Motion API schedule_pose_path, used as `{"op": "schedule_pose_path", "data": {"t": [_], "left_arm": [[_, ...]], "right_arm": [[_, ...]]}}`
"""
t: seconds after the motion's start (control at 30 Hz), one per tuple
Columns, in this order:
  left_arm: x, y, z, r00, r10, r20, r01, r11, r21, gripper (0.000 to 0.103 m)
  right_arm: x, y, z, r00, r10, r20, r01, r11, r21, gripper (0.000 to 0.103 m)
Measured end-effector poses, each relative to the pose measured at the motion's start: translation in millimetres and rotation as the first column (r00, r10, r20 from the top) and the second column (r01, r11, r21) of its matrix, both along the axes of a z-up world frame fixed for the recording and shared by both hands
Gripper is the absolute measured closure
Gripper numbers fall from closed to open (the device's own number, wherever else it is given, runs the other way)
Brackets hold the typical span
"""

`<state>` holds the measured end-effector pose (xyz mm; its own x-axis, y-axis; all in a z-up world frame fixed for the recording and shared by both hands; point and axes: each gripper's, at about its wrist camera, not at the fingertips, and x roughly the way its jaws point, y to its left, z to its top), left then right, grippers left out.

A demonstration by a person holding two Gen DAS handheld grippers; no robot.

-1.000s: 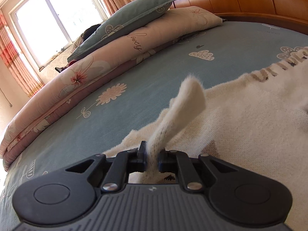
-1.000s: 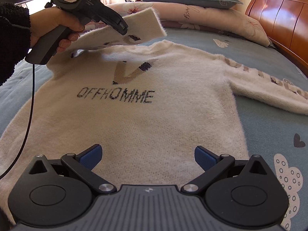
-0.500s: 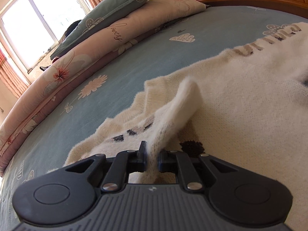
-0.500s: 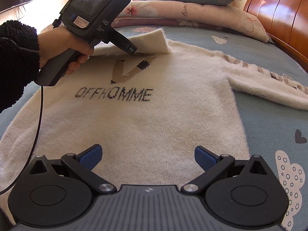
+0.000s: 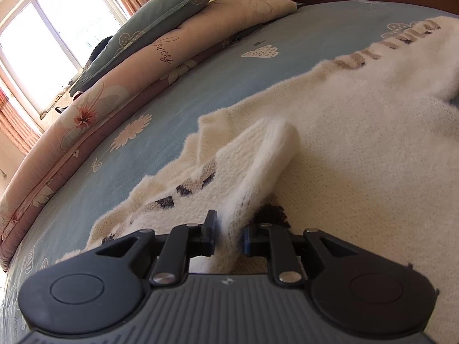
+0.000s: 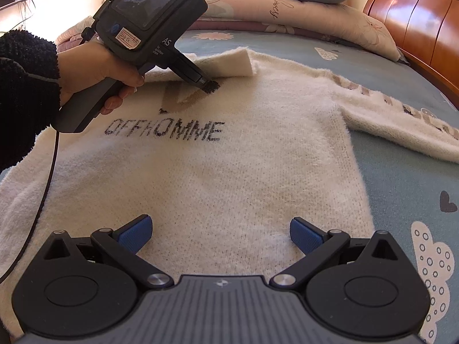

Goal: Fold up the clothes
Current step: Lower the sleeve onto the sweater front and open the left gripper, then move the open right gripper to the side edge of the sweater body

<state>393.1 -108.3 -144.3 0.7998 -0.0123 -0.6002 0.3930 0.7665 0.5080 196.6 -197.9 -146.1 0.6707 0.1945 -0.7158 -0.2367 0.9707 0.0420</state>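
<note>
My left gripper (image 5: 229, 236) is opening, the sweater's (image 6: 200, 189) folded-over sleeve (image 5: 258, 172) apparently still between its pads, laid on the chest toward the bed's (image 6: 401, 177) head end. My right gripper (image 6: 219, 236) gapes empty; next, the opposite sleeve (image 6: 401, 114).

From my right tongs (image 6: 220, 236), open bed sheet (image 6: 401, 177) runs along the right. The outstretched sleeve (image 6: 401, 120) crosses it farther on, and the headboard (image 6: 416, 25) walls the far right. Pillows (image 6: 287, 5) block the far edge; the left hand (image 6: 97, 71) crowds the far left.
</note>
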Motion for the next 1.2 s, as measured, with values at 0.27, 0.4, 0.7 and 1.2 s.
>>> {"op": "schedule_pose_path", "data": {"t": [0.27,0.4,0.7,1.2], "left_arm": [[-57,-7,14,0.975,-0.205,0.083,0.2,0.977,0.067,0.056],[-88,11,37,0.96,-0.249,0.127,0.247,0.969,0.03,0.055],[-101,115,50,0.961,0.054,0.271,-0.07,0.996,0.05,0.04],[-69,218,15,0.902,0.416,0.117,-0.366,0.88,-0.304,0.024]], "right_arm": [[3,4,-6,1.0,0.003,0.025,-0.002,1.0,-0.024,0.0],[3,4,-8,0.999,-0.001,0.041,0.002,1.0,-0.02,0.0],[2,6,-11,0.997,-0.006,0.075,0.008,1.0,-0.022,0.0],[0,6,-16,0.993,-0.007,0.12,0.009,1.0,-0.014,0.0]]}}
